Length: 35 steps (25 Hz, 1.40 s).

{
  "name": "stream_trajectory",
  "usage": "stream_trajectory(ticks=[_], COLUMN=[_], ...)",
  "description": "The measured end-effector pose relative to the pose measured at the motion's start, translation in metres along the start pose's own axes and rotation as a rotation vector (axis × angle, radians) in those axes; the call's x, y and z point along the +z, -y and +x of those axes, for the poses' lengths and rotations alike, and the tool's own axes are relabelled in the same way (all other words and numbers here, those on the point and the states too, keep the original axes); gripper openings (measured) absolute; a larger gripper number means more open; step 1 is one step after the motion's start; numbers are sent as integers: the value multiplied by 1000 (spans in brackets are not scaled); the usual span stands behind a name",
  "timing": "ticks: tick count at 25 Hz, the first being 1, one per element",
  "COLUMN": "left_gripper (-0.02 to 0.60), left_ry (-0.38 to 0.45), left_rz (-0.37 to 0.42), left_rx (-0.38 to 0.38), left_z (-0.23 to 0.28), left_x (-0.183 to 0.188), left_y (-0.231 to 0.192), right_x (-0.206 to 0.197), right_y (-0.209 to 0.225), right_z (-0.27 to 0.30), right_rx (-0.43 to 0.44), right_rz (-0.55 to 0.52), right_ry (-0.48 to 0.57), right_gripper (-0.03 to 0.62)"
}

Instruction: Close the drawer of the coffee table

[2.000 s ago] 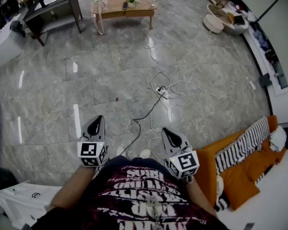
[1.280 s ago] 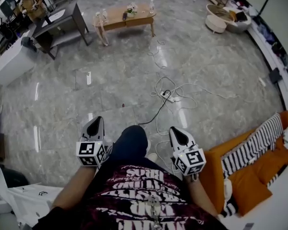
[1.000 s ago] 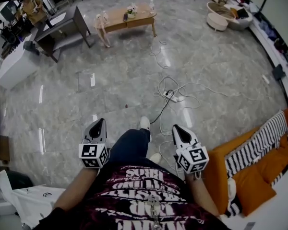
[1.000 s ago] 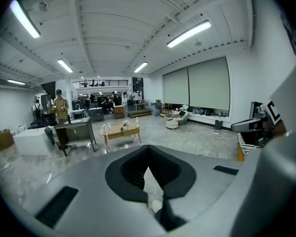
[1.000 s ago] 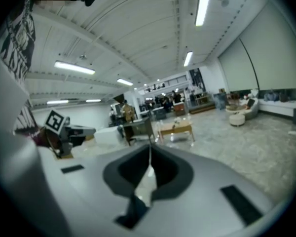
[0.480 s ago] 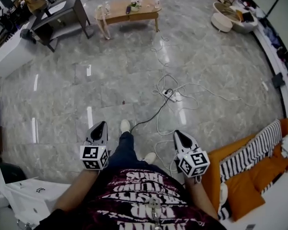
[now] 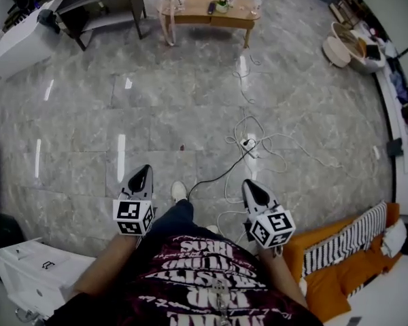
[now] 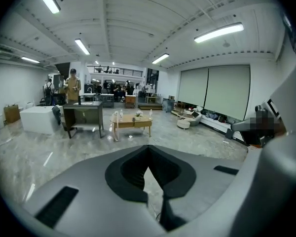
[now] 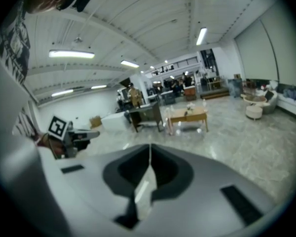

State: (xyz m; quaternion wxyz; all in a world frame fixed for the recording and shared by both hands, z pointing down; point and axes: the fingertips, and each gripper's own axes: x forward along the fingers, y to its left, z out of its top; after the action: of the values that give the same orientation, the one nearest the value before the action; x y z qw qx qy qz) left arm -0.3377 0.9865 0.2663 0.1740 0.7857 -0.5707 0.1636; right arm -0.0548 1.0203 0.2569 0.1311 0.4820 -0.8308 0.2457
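The wooden coffee table (image 7: 211, 13) stands far across the marble floor, at the top of the head view, with a few small items on its top. It shows small in the left gripper view (image 8: 132, 124) and in the right gripper view (image 9: 188, 115). No drawer can be made out at this distance. My left gripper (image 7: 142, 174) and my right gripper (image 7: 247, 185) are held low in front of the person's body, both shut and empty, far from the table. From the right gripper view the left gripper (image 9: 91, 134) is seen at the left.
A power strip (image 7: 249, 143) with tangled cables lies on the floor between me and the table. A dark desk (image 7: 102, 4) and a white cabinet (image 7: 20, 43) stand at the upper left. An orange sofa (image 7: 340, 270) is at the lower right, a white unit (image 7: 27, 270) at the lower left. People stand far off.
The person has walked forward: the power strip and cables lie nearer in the head view, and the view has swung so the table sits more to the right. Both grippers stay shut.
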Motion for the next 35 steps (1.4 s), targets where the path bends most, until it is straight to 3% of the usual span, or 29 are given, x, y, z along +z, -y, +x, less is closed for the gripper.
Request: stream_trajectory(ticks=[3,9,14,23,30,35], left_gripper=[21,21,21,20,21,21], left_ry=[34,39,43,63,69,75], left_rz=[22,-22,-55,-61,-40,-42], left_rx=[-31,-81,-108,-100,-29,-23], left_z=[27,68,90,123,156,200], left_x=[23,35,41,64,94,123], left_y=[-22,-56,-63,-76,-90,-73], right_x=[31,69,85,109,135,164], right_y=[-12,-30,-18,-3,37,72], right_z=[39,85,100,132,181,208], right_rx=[6,2,-37,12,70,105], right_rz=[-43,-102,-79,-97,-96,-130], right_ry=[7,5,9,59,59,63], right_gripper=[35,35,35,35,35,35])
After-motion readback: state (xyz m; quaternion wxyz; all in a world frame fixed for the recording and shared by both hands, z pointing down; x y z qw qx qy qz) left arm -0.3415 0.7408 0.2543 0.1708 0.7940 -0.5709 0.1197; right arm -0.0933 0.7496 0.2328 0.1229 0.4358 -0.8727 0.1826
